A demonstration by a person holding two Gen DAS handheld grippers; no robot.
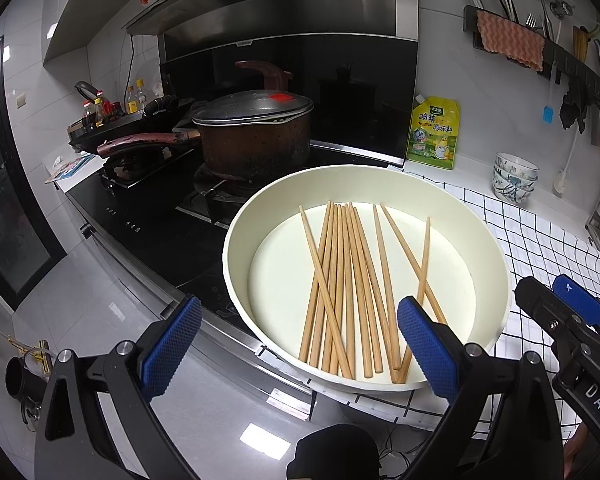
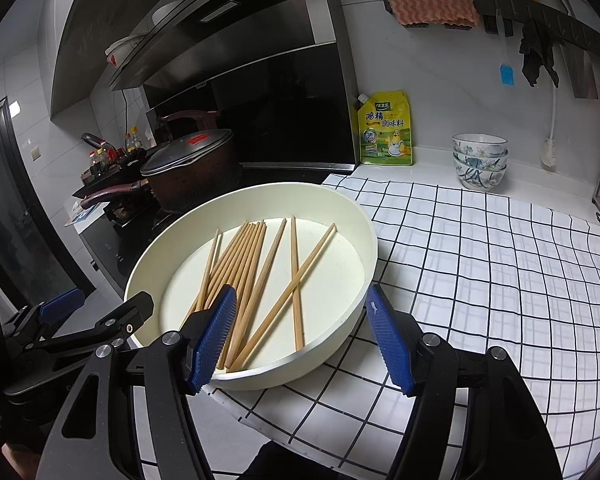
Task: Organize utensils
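Chopsticks [image 1: 348,292]: a loose bundle of wooden sticks lay flat on the floor of a round white basin [image 1: 236,240], which sat on a grid-pattern mat [image 2: 480,248] partly overhanging the stove [image 1: 148,224]. Long axes ran mostly away from both tongs, near ends toward the basin's near wall; two or three sticks on the right side crossed each other.

Left gripper [image 1: 300,344]: spread wide, holding nothing, poised above the basin's near rim, the sticks directly ahead between its fingers.

Right gripper [image 2: 300,336]: likewise spread and empty, over the near rim, the crossed sticks straight ahead. Neither looked clearly nearer; the right seemed better placed for the crossed strays, the left for the main bundle.

Edges and room: the basin wall stood high around the sticks, so a lift would likely need to go up and over. Open mat lay to the right; a lidded pot [image 1: 256,136] stood close behind the basin on the left.
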